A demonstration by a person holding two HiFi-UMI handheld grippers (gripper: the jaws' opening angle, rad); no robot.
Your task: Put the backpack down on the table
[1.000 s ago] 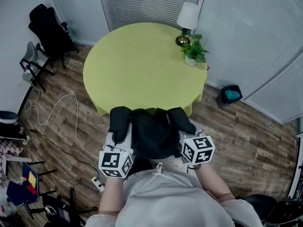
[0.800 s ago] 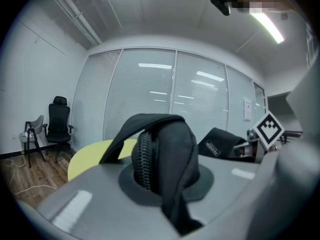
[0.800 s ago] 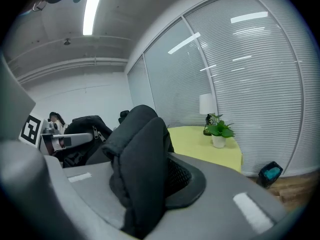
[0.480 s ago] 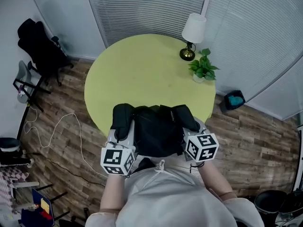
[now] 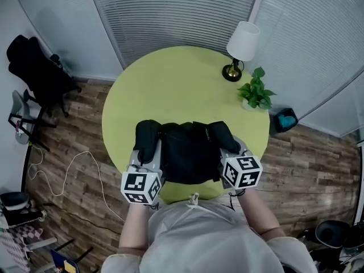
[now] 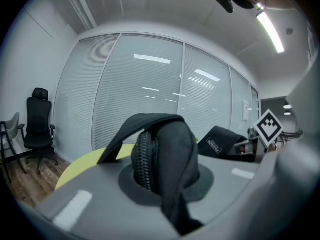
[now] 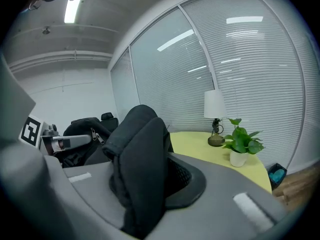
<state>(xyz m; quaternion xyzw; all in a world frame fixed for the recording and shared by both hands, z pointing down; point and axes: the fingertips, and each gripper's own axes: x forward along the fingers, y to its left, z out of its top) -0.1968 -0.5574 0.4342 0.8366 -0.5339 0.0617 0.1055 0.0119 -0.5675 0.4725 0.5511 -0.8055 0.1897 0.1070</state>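
A black backpack (image 5: pixel 188 153) hangs between my two grippers, above the near part of the round yellow-green table (image 5: pixel 176 87). My left gripper (image 5: pixel 145 155) is shut on the backpack's left shoulder part; in the left gripper view its jaws (image 6: pixel 165 184) pinch a zipped black fold (image 6: pixel 162 149). On the other side my right gripper (image 5: pixel 228 148) is shut on the padded right strap, which fills the space between its jaws (image 7: pixel 145 184) in the right gripper view. Whether the backpack's underside touches the tabletop is hidden.
A white-shaded lamp (image 5: pixel 242 45) and a small potted plant (image 5: pixel 256 94) stand at the table's far right. A black office chair (image 5: pixel 35 73) is at the left, a blue bin (image 5: pixel 285 120) on the right. A white cable (image 5: pixel 74 169) lies on the wooden floor.
Both grippers have carried the backpack forward. It was short of the table's edge a second ago and now hangs over the table's near part.
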